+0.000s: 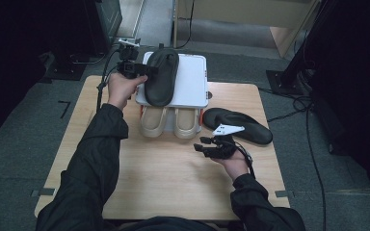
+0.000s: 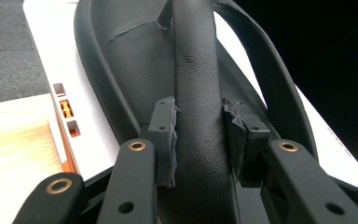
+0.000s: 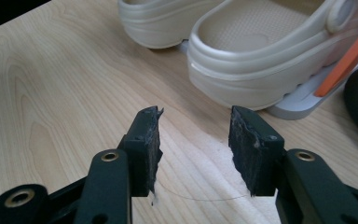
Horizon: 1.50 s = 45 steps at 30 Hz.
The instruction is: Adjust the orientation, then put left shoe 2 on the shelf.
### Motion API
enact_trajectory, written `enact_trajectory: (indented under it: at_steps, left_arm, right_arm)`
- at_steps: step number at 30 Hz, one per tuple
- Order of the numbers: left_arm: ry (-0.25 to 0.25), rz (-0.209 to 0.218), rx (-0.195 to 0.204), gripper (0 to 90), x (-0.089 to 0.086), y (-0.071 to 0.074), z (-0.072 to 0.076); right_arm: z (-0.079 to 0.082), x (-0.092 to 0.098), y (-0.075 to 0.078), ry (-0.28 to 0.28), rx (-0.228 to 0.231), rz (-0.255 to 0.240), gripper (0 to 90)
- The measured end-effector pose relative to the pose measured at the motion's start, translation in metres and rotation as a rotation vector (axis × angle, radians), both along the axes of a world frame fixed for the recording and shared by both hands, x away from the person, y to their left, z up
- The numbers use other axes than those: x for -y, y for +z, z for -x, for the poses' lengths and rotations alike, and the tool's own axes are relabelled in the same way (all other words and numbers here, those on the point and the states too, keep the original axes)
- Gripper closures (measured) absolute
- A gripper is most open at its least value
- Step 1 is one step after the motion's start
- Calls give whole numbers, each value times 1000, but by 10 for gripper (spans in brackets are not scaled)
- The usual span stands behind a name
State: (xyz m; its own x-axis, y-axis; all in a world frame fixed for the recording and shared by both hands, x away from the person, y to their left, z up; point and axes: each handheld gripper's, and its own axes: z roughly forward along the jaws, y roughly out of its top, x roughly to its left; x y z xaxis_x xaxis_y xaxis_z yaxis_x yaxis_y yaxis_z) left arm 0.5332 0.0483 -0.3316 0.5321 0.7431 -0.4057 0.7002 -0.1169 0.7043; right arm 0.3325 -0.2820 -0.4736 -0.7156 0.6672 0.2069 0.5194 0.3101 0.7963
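A black slipper (image 1: 162,77) lies on top of a white shoe box (image 1: 192,79) at the table's far side. My left gripper (image 1: 139,69) is at its left edge. In the left gripper view my left gripper (image 2: 199,140) is shut on the slipper's black strap (image 2: 198,70), above the white lid (image 2: 46,42). A second black slipper (image 1: 241,124) lies on the table to the right of the box. My right gripper (image 1: 203,143) hovers just left of it, open and holding nothing (image 3: 195,140).
A pair of beige clogs (image 1: 154,120) (image 1: 186,122) sticks out of the box's lower shelf toward me; in the right gripper view a beige clog (image 3: 261,51) lies ahead of the jaws. The wooden table (image 1: 173,178) stretches bare toward me.
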Motion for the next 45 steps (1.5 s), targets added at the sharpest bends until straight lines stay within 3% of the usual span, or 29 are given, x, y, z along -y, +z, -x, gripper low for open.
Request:
enact_trajectory:
  at_steps: [7,10,12,21,26,31,35,43,45]
  left_arm:
    - [-14,3,9,567,-3,3,4]
    - [1,16,28,559,-8,7,9]
    - [-1,48,22,550,-13,10,11]
    - [16,17,34,547,-39,14,22]
    - [28,10,33,545,-54,10,28]
    - [41,17,38,541,-65,4,34]
    - [40,6,46,536,-70,-3,41]
    - [30,-20,32,528,-71,-27,46]
    - [27,-18,35,528,-71,-32,49]
  right_arm:
    - [-5,8,5,-16,16,16,540]
    - [-6,12,7,-10,33,53,541]
    - [-6,15,9,-13,38,52,541]
    - [-15,29,15,-37,44,42,546]
    - [-19,37,21,-38,73,51,555]
    - [-23,52,23,-73,73,14,591]
    - [-26,63,27,-91,60,5,669]
    - [-32,85,30,-128,88,26,691]
    - [-33,92,28,-146,71,29,693]
